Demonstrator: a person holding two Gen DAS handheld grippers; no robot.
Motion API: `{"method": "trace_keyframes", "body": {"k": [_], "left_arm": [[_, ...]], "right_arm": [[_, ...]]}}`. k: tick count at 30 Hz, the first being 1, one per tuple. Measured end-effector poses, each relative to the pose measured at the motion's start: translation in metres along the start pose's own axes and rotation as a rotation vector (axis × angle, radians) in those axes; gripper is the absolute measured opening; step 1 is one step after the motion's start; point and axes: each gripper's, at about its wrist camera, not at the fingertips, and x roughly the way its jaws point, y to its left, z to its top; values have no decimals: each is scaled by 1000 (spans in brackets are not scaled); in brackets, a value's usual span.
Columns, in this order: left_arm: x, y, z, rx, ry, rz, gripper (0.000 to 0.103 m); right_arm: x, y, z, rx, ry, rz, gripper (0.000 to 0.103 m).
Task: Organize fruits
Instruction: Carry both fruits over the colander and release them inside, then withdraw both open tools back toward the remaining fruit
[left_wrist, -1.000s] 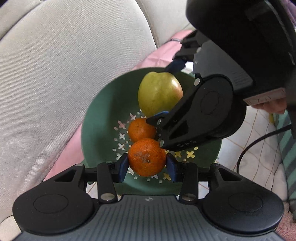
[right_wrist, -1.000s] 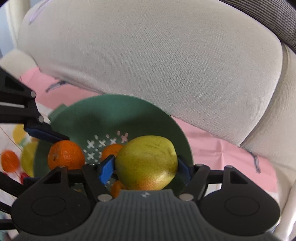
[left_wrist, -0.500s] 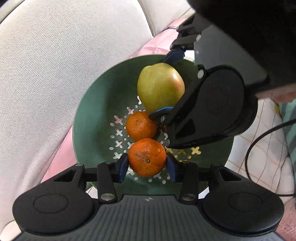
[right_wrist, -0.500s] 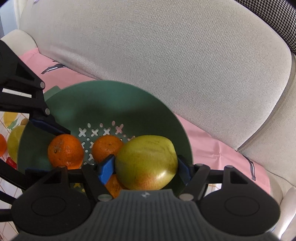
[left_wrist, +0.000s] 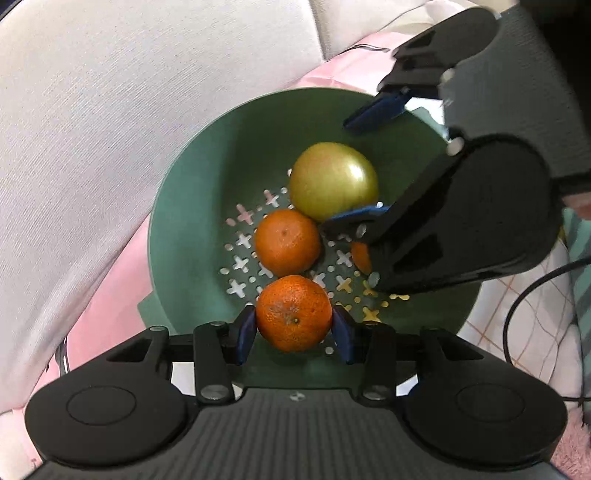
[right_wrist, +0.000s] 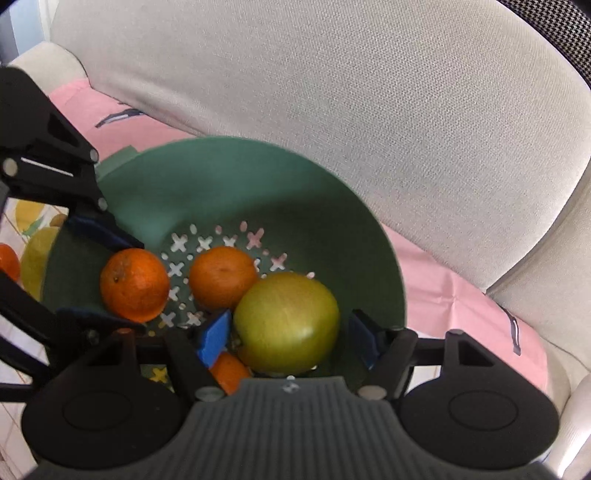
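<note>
The left gripper (left_wrist: 293, 328) clasped an orange (left_wrist: 293, 313) between its blue pads over the near edge of the green colander (left_wrist: 192, 206). In the colander, a second orange (left_wrist: 287, 242) lay touching a yellow-green apple (left_wrist: 332, 181). The right gripper (left_wrist: 369, 162) hung over the apple with its jaws spread, and a third orange (left_wrist: 361, 254) peeked from under it. A pale sofa cushion (left_wrist: 110, 110) rose behind.
</note>
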Motion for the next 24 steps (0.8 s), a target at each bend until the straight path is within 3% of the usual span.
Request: {"method": "trace_keyframes", "body": {"k": [10,14,24], "left_arm": [[2,-1,-2,-37,11,-20,56],[-4,-4,-5,-46,1,-22,70],[-49,2,-26,-128,-98,-16,70]], "right_arm": [[-10,-5,1,60,-11,9,69],[-13,-4,-1,62,-15,4,72],[-37,3,-5,107,-74,-19,75]]}}
